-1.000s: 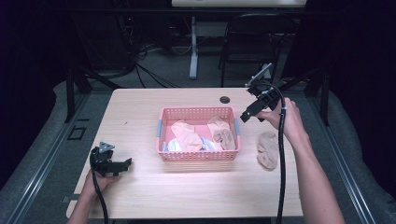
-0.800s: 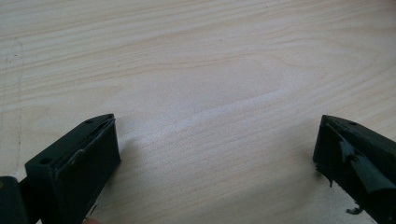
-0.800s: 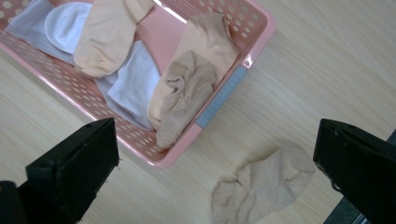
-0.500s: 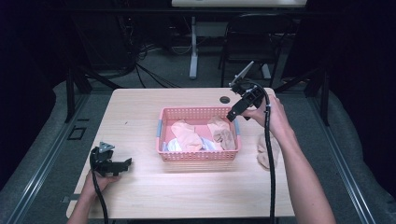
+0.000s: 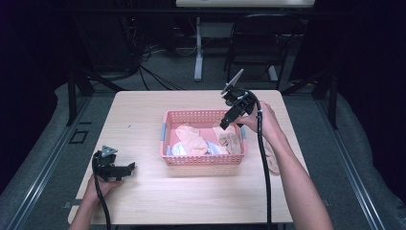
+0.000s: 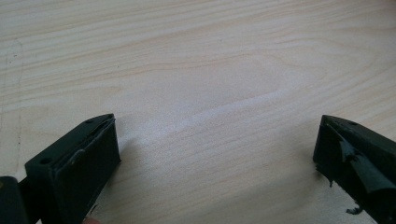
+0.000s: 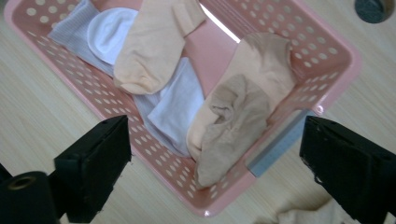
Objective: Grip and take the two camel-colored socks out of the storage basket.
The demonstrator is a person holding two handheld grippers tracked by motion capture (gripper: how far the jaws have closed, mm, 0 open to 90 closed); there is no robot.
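Note:
A pink plastic basket (image 5: 203, 160) stands mid-table with several socks in it: a peach sock (image 5: 191, 139), a tan sock (image 5: 231, 139) and a white-grey one (image 5: 176, 149). My right gripper (image 5: 225, 123) hangs over the basket's right end, pointing down. In the right gripper view the tan sock (image 7: 233, 126) lies crumpled below the gripper (image 7: 215, 135), beside the peach sock (image 7: 154, 42). Its jaws have just been closing a little, stand wide and hold nothing. My left gripper (image 5: 127, 168) rests on the table at the front left, open over bare wood (image 6: 215, 126).
Another tan sock (image 5: 273, 160) lies on the table right of the basket, partly under the right forearm. A small black round object (image 7: 371, 8) sits beyond the basket. A chair (image 5: 253, 48) and cables stand behind the table's far edge.
My right gripper has moved left and slightly down, from beyond the basket's right edge to above its right end. The left gripper has stayed put.

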